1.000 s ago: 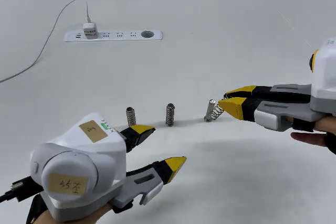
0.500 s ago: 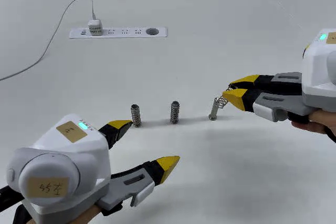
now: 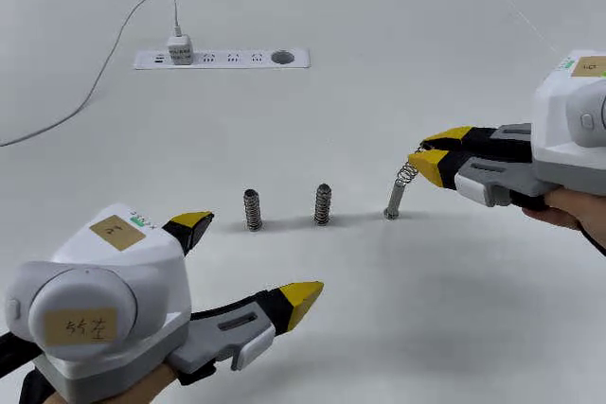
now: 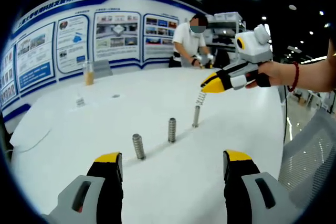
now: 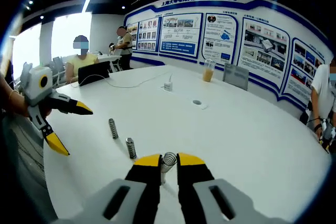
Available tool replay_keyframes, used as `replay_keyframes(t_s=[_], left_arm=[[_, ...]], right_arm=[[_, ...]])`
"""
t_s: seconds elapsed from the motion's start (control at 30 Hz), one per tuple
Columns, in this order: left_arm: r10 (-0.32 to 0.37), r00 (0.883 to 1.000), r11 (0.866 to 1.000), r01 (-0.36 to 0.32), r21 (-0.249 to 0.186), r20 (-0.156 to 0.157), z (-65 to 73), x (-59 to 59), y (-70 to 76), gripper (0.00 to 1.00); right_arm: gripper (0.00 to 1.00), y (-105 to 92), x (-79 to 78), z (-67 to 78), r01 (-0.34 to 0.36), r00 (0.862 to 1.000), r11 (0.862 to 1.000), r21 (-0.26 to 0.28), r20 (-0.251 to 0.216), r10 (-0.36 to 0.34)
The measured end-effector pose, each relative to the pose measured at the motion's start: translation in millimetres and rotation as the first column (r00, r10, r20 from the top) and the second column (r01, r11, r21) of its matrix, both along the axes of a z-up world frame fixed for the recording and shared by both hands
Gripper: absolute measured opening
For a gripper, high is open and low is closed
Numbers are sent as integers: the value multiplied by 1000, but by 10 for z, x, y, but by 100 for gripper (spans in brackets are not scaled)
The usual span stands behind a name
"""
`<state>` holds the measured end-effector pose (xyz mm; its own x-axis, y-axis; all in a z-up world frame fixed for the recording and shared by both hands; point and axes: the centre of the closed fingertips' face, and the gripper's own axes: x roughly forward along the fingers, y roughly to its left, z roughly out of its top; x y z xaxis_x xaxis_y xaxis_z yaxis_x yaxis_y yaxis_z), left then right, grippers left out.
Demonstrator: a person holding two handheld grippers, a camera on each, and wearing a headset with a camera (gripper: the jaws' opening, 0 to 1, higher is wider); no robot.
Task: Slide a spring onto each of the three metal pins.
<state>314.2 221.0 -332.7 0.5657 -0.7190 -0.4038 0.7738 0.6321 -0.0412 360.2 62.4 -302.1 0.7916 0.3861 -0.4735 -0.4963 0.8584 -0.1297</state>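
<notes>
1. Since 1 second ago, the held spring (image 3: 405, 174) has risen from beside the shaft of the bare pin (image 3: 392, 202) to its top end; the 2 sprung pins sit as before.
2. Right gripper (image 3: 419, 153) is clamped on the upper coils of the held spring, reaching in from the right at about the height of the pin's tip.
3. Lower end of the held spring touches the top of the bare pin; whether it is threaded over the tip cannot be told. In the head view that pin leans a little toward the right gripper.
4. Left sprung pin (image 3: 252, 209) and middle sprung pin (image 3: 323, 204) stand upright on the white worktop (image 3: 398, 328), in 1 row with the bare pin, which is rightmost.
5. Left gripper (image 3: 246, 257) hovers with its jaws spread wide and nothing between them, near the left sprung pin, on the person's side of the row.
6. Power strip (image 3: 221, 59) with a charger (image 3: 179, 45) plugged in lies well beyond the row.
</notes>
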Motion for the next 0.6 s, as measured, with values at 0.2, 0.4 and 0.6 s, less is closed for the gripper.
replay_keyframes(t_s=[0.2,0.4,0.6], left_arm=[[11,1000,1000,-11,-16,-4,12,12,19,88],[24,1000,1000,-24,-14,-15,-17,21,42,93],[19,1000,1000,-19,-17,-16,-18,14,29,94]], right_arm=[[12,56,12,-69,-24,1000,999,-31,-17,24],[12,113,14,-108,-59,998,993,-104,-17,57],[12,151,16,-201,-84,996,981,-175,-30,80]])
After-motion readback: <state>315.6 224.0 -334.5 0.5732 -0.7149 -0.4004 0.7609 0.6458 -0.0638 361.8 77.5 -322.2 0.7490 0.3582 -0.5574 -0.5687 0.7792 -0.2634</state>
